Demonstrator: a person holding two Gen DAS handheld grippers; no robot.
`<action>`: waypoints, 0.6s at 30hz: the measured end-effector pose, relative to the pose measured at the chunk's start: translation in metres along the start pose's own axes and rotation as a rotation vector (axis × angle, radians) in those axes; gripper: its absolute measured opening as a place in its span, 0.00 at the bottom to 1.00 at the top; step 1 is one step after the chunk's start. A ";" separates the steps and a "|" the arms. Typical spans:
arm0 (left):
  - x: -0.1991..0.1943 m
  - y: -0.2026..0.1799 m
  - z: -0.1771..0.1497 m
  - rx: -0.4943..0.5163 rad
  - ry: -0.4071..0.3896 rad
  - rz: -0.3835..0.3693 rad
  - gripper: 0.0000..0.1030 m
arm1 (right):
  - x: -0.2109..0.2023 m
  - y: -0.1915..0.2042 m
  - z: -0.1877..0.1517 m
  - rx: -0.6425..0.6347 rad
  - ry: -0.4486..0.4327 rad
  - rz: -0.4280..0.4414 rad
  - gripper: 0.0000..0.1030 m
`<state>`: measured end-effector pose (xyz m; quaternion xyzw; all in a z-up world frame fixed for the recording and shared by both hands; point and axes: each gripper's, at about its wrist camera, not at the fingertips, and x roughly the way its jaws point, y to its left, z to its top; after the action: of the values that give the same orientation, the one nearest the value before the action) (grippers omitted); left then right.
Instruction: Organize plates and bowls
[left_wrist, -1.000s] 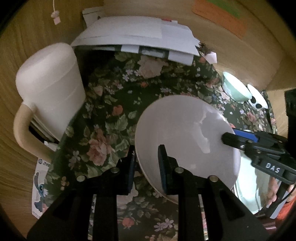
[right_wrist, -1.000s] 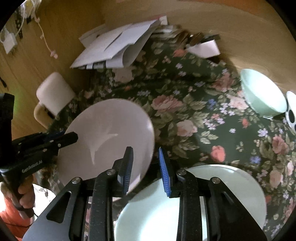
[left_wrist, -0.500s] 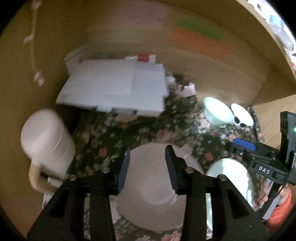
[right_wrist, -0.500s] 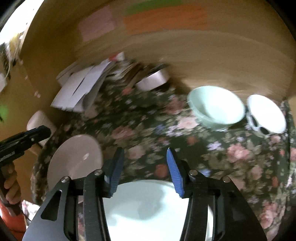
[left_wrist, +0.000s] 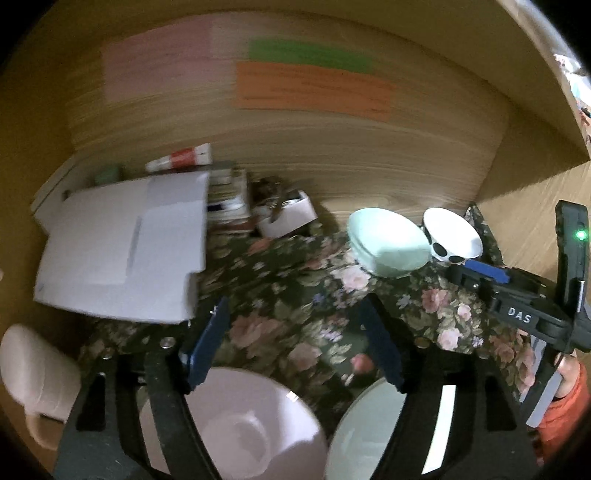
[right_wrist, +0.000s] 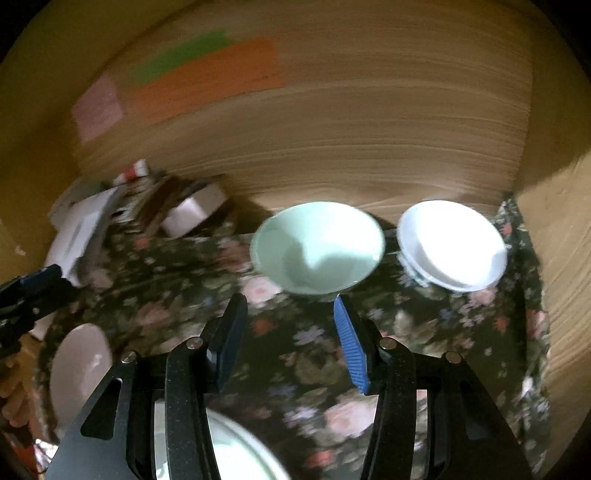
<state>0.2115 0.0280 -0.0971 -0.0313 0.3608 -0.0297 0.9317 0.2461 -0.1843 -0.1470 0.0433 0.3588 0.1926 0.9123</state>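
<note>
A pinkish-white plate (left_wrist: 236, 424) lies on the floral cloth (left_wrist: 295, 288), beside a pale green plate (left_wrist: 362, 435). Above their far edges hangs my left gripper (left_wrist: 295, 343), its jaws opening with nothing between them. A mint bowl (right_wrist: 317, 251) and a white bowl (right_wrist: 450, 247) with black spots sit side by side at the back wall. My right gripper (right_wrist: 291, 343) stands partly open and empty over the cloth, just short of the mint bowl. The pinkish plate (right_wrist: 81, 369) shows at its lower left, the green plate (right_wrist: 236, 450) below it.
A stack of white papers (left_wrist: 122, 251) and a small white box (left_wrist: 288, 218) crowd the back left. A white jug (left_wrist: 33, 380) stands at the left edge. Wooden walls (left_wrist: 332, 155) close off the back and right. A hand in an orange sleeve (left_wrist: 565, 402) holds the right gripper.
Both grippers let go of the pinkish plate's rim and opened. They drew back and up, and both views now face the two bowls at the back. The plate now lies flat beside the green one.
</note>
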 end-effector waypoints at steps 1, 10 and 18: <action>0.004 -0.004 0.002 0.003 0.003 -0.002 0.74 | 0.005 -0.006 0.002 0.003 0.006 -0.012 0.44; 0.055 -0.031 0.023 0.040 0.047 -0.004 0.75 | 0.053 -0.043 0.012 0.060 0.057 -0.048 0.44; 0.096 -0.036 0.027 0.053 0.099 0.012 0.75 | 0.092 -0.062 0.017 0.091 0.095 -0.070 0.32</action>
<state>0.2994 -0.0140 -0.1384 -0.0028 0.4057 -0.0350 0.9133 0.3390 -0.2056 -0.2063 0.0628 0.4111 0.1459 0.8976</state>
